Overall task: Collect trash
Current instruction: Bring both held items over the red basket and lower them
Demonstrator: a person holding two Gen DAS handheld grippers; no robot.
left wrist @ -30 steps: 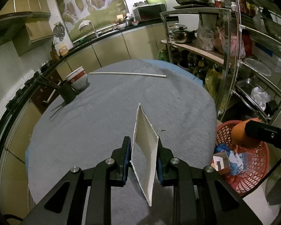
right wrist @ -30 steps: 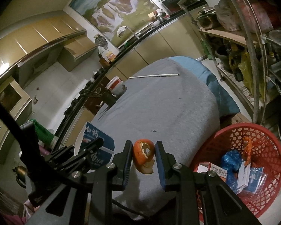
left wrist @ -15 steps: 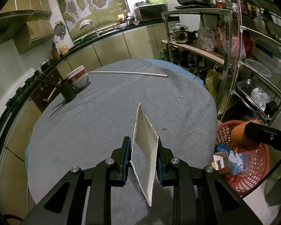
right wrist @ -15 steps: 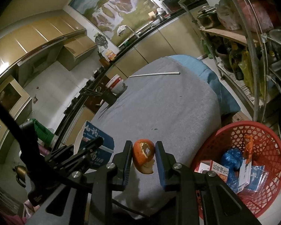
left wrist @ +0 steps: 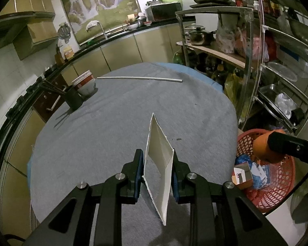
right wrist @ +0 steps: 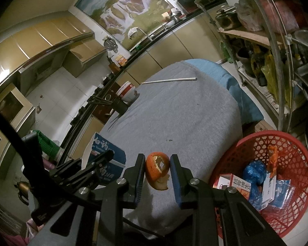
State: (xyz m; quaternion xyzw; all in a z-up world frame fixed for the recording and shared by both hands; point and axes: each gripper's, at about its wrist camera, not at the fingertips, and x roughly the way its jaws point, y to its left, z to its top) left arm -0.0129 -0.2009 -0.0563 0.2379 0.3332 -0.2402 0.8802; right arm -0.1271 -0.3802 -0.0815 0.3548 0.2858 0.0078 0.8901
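The right gripper (right wrist: 157,165) clamps an orange peel (right wrist: 157,169) above the table's right edge, the red basket (right wrist: 293,143) just right and below. The left gripper (left wrist: 158,165) pinches a flattened toothpaste box (left wrist: 160,160), farther from it.

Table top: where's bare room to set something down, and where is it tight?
The grey cloth is bare across its middle, between the white rod at the far end and the left gripper. It is tight at the far-left edge, around the stacked bowls and dark holder. The red basket beside the table already holds trash.
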